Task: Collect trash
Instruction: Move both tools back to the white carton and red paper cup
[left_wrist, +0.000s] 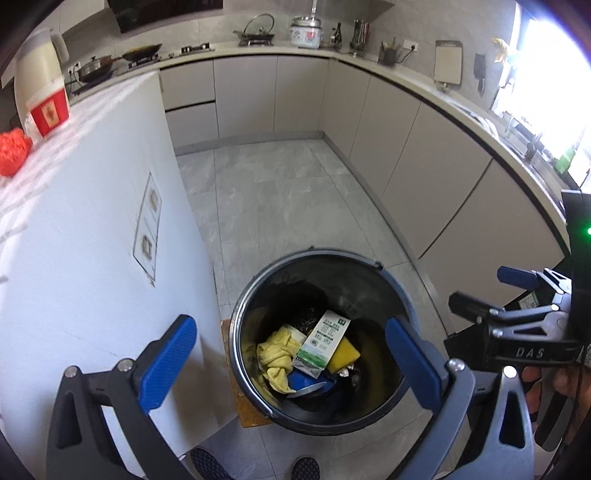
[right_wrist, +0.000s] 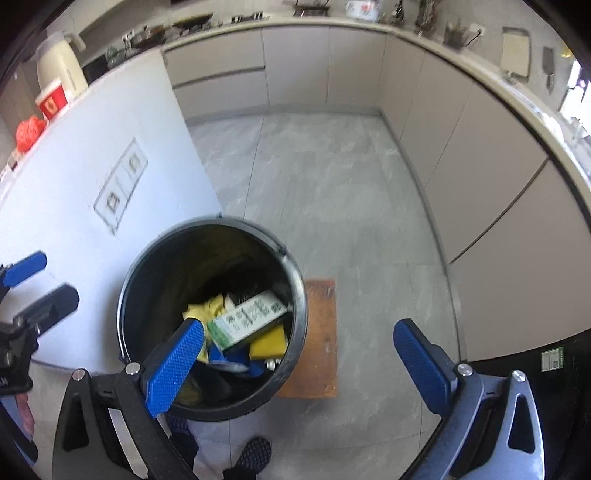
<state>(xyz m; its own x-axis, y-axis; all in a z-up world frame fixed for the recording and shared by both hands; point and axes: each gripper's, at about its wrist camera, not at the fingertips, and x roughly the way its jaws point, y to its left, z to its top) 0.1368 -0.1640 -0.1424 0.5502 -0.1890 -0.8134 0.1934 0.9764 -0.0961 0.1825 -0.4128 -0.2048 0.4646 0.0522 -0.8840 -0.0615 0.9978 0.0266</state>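
Left gripper (left_wrist: 291, 358) and right gripper (right_wrist: 299, 354): both wide, empty, above trash bin (left_wrist: 236, 321). Milk carton (left_wrist: 325, 343) lies inside atop yellow cloth (left_wrist: 275, 354), long axis slanted; left gripper more centred over it.

A round dark trash bin (left_wrist: 317, 266) stands upright and open. Inside it lie a white-and-green milk carton (left_wrist: 323, 341) on top, a crumpled yellow cloth (left_wrist: 275, 354) beside it, and a yellow sponge (left_wrist: 345, 354) under the carton.

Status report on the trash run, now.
Left gripper open, empty. Right gripper open, empty. Bin holds carton, yellow cloth, sponge. Nothing blocking.
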